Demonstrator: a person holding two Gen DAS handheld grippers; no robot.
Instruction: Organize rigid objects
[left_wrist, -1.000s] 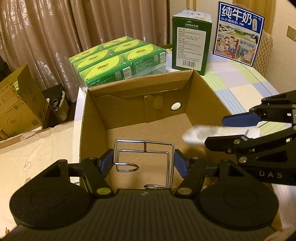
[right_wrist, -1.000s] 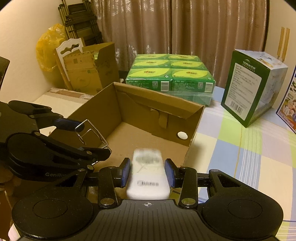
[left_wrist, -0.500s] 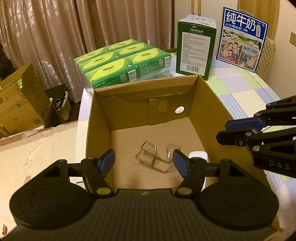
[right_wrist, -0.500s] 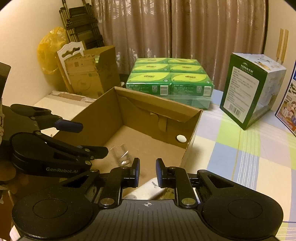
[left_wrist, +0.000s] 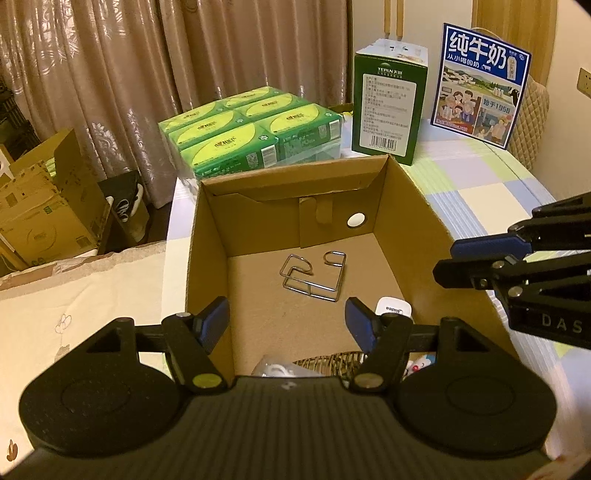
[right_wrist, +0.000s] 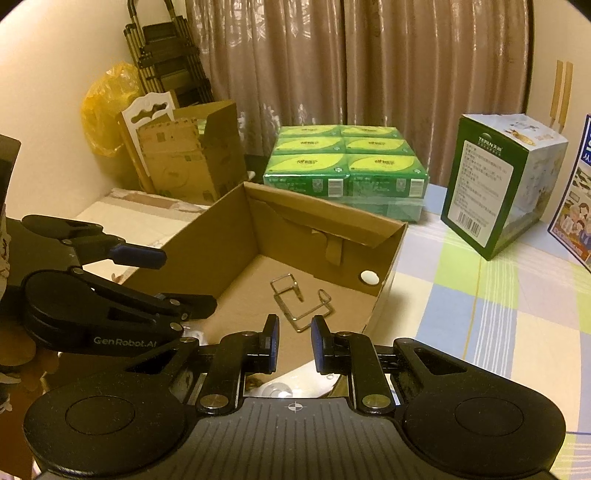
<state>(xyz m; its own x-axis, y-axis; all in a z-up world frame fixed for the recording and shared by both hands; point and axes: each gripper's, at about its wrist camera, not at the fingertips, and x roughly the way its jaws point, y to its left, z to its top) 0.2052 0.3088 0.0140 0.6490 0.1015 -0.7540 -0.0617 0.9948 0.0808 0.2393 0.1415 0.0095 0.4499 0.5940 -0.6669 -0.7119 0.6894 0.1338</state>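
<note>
An open cardboard box (left_wrist: 207, 236) (right_wrist: 236, 229) stands on the table. A bent metal wire holder (left_wrist: 314, 275) (right_wrist: 301, 301) lies on its floor. A white Midea remote (left_wrist: 393, 308) lies in the box by the right wall, partly behind my left fingers. My left gripper (left_wrist: 286, 321) is open and empty above the box's near edge; it also shows in the right wrist view (right_wrist: 177, 280). My right gripper (right_wrist: 293, 343) is slightly open and empty over the box's near right side; it shows at the right in the left wrist view (left_wrist: 458, 262).
Green tissue packs (left_wrist: 251, 133) (right_wrist: 347, 162), a green carton (left_wrist: 388, 107) (right_wrist: 498, 184) and a blue milk carton (left_wrist: 480, 85) stand behind the box on the checked tablecloth (right_wrist: 480, 295). Small items (left_wrist: 277, 369) lie at the box's near end. Cardboard boxes (right_wrist: 184, 158) sit at left.
Both grippers opened and pulled back. The wire holder dropped from the left gripper and the white remote from the right gripper; both now lie in the box.
</note>
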